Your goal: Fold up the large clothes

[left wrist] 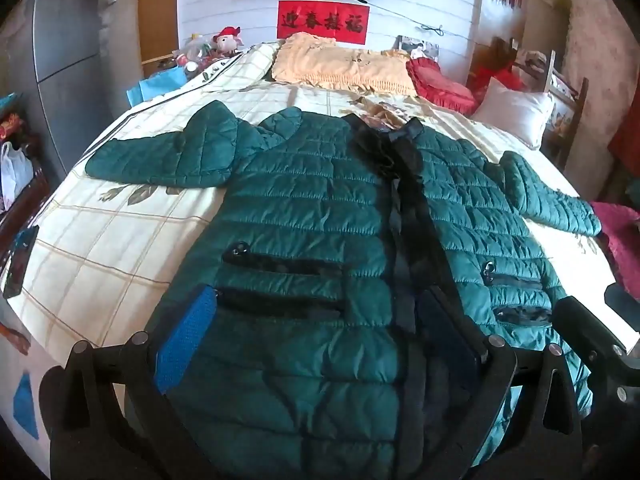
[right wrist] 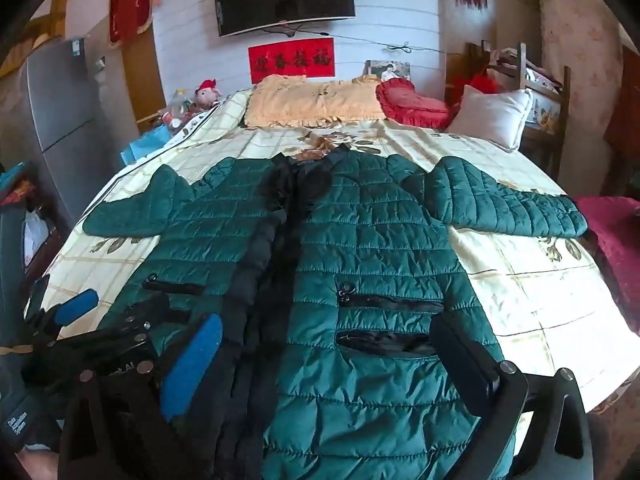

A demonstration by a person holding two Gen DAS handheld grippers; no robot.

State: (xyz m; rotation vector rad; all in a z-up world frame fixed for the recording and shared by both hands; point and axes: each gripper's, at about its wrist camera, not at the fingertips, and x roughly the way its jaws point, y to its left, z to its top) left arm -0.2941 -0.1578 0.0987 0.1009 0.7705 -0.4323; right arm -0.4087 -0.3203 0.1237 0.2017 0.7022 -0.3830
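A dark green quilted jacket (left wrist: 312, 208) lies front up on the bed, sleeves spread to both sides, with a black placket down its middle. My left gripper (left wrist: 320, 332) hovers open over the lower left front panel, near the two black pocket zips (left wrist: 280, 284). The same jacket (right wrist: 372, 248) fills the right wrist view, where my right gripper (right wrist: 328, 360) stands open above the lower right panel and its pockets. Neither gripper holds any cloth. A blue pad (right wrist: 76, 306) of the left gripper shows at the left edge there.
The bed has a cream checked sheet (left wrist: 120, 248). A yellow pillow (left wrist: 340, 64), a red cushion (left wrist: 440, 84) and a white pillow (left wrist: 516, 108) sit at its head. A dark phone (left wrist: 20, 260) lies at the left bed edge and pink cloth (left wrist: 624, 240) at the right. A grey fridge (left wrist: 68, 40) stands left.
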